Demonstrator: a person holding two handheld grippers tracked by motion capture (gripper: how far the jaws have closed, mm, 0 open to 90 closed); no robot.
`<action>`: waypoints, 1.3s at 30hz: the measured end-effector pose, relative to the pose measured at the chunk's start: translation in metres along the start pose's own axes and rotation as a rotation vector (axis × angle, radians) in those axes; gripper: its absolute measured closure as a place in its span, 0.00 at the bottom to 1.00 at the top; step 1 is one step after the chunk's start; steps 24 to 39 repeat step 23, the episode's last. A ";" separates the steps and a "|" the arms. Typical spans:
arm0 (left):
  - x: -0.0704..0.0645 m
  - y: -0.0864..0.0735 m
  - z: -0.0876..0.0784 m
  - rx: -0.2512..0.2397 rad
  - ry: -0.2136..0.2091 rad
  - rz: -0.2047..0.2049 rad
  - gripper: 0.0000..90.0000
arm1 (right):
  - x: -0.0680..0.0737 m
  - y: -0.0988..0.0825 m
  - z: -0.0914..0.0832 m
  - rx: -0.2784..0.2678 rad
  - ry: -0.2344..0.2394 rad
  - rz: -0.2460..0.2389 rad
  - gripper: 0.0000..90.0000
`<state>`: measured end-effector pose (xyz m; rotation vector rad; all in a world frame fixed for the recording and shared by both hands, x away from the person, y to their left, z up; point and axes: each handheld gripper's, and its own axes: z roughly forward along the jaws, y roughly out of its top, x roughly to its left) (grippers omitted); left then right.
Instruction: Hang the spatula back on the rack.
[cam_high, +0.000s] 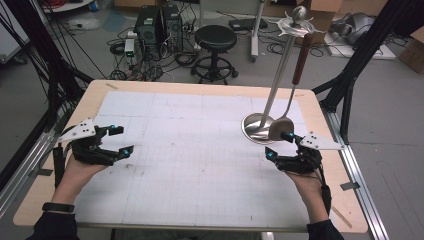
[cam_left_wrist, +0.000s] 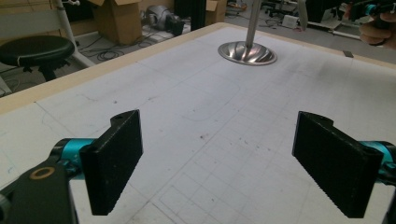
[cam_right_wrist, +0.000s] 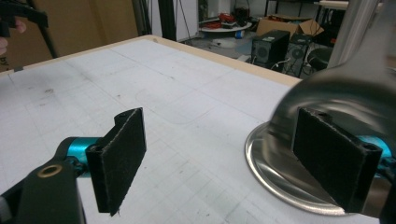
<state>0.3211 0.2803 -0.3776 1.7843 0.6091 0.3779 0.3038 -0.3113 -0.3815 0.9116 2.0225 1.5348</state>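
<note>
Now, your scene line by line:

Stand: a polished steel utensil stand (cam_high: 257, 127) with a round dish-shaped base, a tall slim pole and a star-shaped hanger at the top sits on the white gridded mat (cam_high: 200, 165) that covers the pale wooden table (cam_high: 95, 92).

Ladle: a steel ladle with a reddish-brown wooden handle (cam_high: 302, 60) hangs from the hanger, its bowl low beside the stand's base.

Your right gripper (cam_high: 280, 145): jaws wide apart, nothing clamped between them. In the right gripper view the pads (cam_right_wrist: 119, 158) stand clear of each other; the ladle's bowl looms just behind and above the far pad, and the base's rim (cam_right_wrist: 280, 186) lies just past that pad, off to one side of the gap. Whether the pad touches the bowl, you cannot tell. From above, the jaw tips sit right at the bowl and the near rim of the base.

Your left gripper (cam_high: 120, 140): jaws also spread wide, holding nothing. Its pads (cam_left_wrist: 114, 161) frame bare mat; the stand's base (cam_left_wrist: 247, 52) is well ahead of the gap, far across the mat.

Your other hand: in the left gripper view your right hand (cam_left_wrist: 376, 32) shows far off at the top edge, beyond the stand.
</note>
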 end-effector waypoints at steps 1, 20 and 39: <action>0.000 0.000 0.000 0.000 -0.001 0.002 0.19 | 0.000 -0.001 0.000 0.004 0.002 0.004 0.19; -0.001 0.000 0.000 0.010 0.003 0.006 0.19 | -0.002 -0.001 0.001 0.006 0.011 0.016 0.18; -0.001 0.000 0.001 0.013 0.002 0.010 0.19 | -0.001 -0.001 0.003 0.011 0.017 0.013 0.18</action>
